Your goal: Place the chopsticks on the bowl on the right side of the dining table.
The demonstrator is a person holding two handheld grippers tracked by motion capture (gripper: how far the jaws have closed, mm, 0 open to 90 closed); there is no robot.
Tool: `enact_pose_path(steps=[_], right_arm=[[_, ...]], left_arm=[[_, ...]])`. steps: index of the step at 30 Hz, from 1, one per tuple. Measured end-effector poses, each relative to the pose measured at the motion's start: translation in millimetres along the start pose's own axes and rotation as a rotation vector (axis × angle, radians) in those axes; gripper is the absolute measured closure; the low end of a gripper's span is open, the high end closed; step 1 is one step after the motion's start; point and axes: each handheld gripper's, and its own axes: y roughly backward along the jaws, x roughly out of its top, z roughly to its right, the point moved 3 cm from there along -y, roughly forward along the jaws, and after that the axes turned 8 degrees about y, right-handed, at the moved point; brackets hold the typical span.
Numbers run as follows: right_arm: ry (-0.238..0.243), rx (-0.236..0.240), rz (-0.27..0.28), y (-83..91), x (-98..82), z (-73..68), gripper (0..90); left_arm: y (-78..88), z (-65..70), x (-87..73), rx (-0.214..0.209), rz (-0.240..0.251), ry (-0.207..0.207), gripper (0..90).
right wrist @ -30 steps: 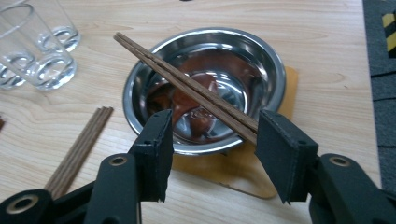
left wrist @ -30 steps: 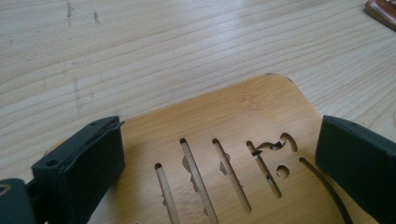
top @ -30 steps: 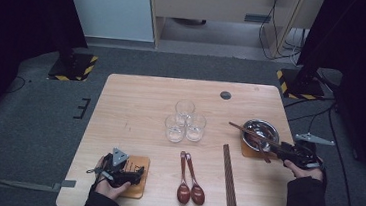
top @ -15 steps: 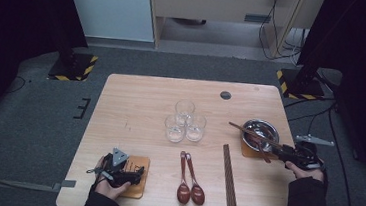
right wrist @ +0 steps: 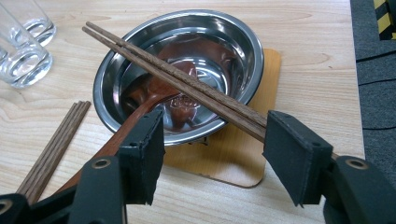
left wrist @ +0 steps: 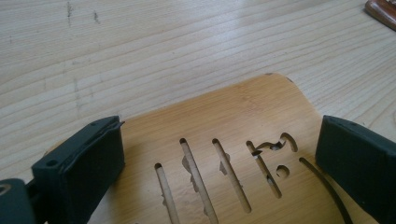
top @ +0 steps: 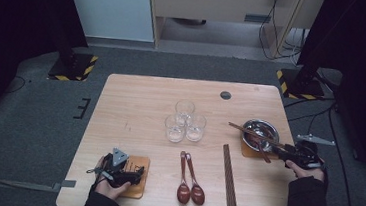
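Chopsticks [right wrist: 187, 86] — touching right hand-held gripper [right wrist: 215, 154].

Glasses [top: 185, 121]: three. Spoons [top: 189, 186]: three. Chopstick pairs [top: 230, 180]: two. Bowl [top: 259, 132]: one. Coasters [top: 137, 174]: two.

The far-left part of the bench [top: 131, 98] offers unobstructed passage. Three glasses [top: 185, 121] block the centre; spoons [top: 189, 184] and a chopstick pair [top: 229, 180] obstruct the near edge. Toward the right edge, chopsticks [right wrist: 177, 79] resting across the steel bowl [right wrist: 243, 42] bar access from above.
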Motion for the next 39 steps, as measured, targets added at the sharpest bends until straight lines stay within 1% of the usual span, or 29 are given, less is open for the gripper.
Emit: enact_pose_path(steps=[3,5,6,8,12,14,18,24,29,35,39], right_arm=[[-0.008,0.002,0.007,-0.4,0.4,1.1,36.2],[-0.007,0.003,0.008,-0.9,0.4,1.1,35.5],[0.002,0.005,0.005,-2.4,0.0,1.0,34.4],[-0.007,0.003,0.006,-3.1,0.1,0.7,33.8],[0.002,-0.003,0.006,-3.7,0.5,1.7,31.7],[-0.004,-0.007,0.011,-4.7,0.6,3.0,30.9],[-0.001,-0.007,0.013,-6.8,0.9,4.9,29.4],[-0.011,-0.006,0.014,-11.1,1.2,9.7,28.1],[-0.001,-0.008,0.014,-13.4,2.6,10.5,27.6],[-0.002,-0.011,0.016,-15.1,4.0,11.6,27.3],[0.002,-0.013,0.013,-17.4,4.1,14.9,26.6]], left_arm=[[-0.1,0.0,0.1,-0.001,0.000,-0.001,0.4],[-0.1,0.0,0.1,-0.001,0.000,-0.001,0.4],[0.1,0.0,0.0,0.000,0.000,-0.002,0.3],[-0.2,0.0,0.1,-0.001,0.000,-0.001,0.3],[0.1,0.1,0.0,0.001,0.000,-0.003,0.3],[0.1,0.1,0.0,0.001,0.000,-0.002,0.3],[0.1,0.1,0.0,0.001,0.000,-0.003,0.3],[0.0,0.1,0.0,0.001,-0.001,-0.003,0.3],[0.0,0.1,0.0,0.001,0.000,-0.002,0.3],[0.0,0.1,0.0,0.001,0.000,-0.002,0.3],[0.0,0.1,0.0,0.001,-0.001,-0.003,0.3]])
